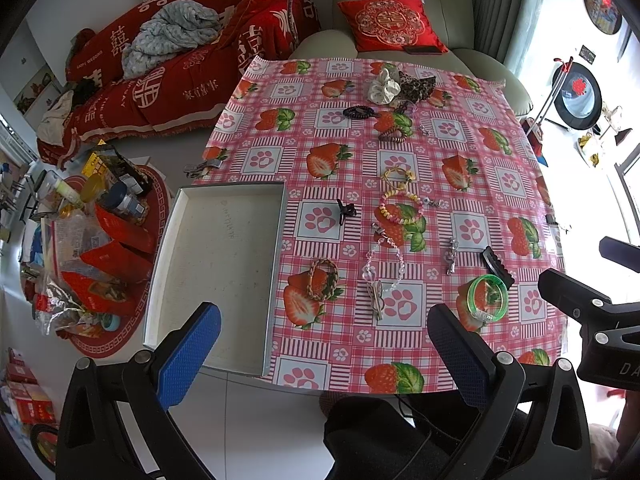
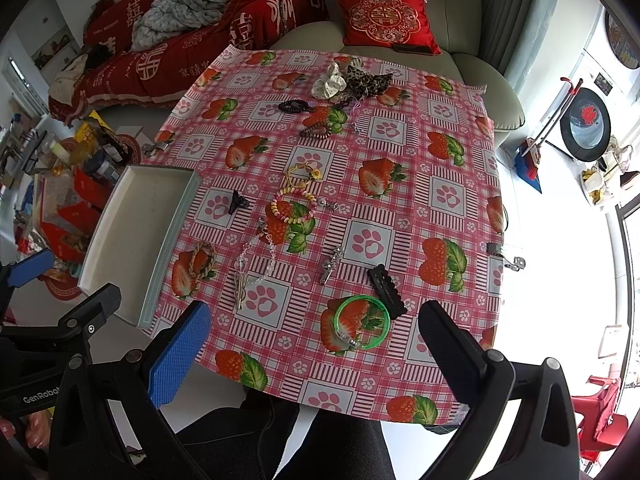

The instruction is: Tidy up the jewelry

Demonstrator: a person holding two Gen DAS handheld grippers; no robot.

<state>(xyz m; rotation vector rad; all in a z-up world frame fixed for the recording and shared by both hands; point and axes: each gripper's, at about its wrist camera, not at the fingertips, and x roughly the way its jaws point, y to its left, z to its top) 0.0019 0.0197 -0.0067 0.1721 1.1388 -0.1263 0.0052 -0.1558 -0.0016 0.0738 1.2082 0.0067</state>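
Both tongs, left gripper (image 1: 324,344) and right gripper (image 2: 316,344), hover wide open and empty; the green bangle (image 2: 362,322), lower centre, best pinched by its rim, awaits the tray (image 2: 136,236) at left.

**Room and obstacles on the table**

Tray (image 1: 216,268) at left edge lay bare inside, w/ open access from above. Near table edge was free cloth (image 2: 288,344). Mid-table was crowded: green bangle (image 2: 362,322) touching black clip (image 2: 386,291), bead bracelets (image 2: 292,210) close together. Right side stayed mostly open.
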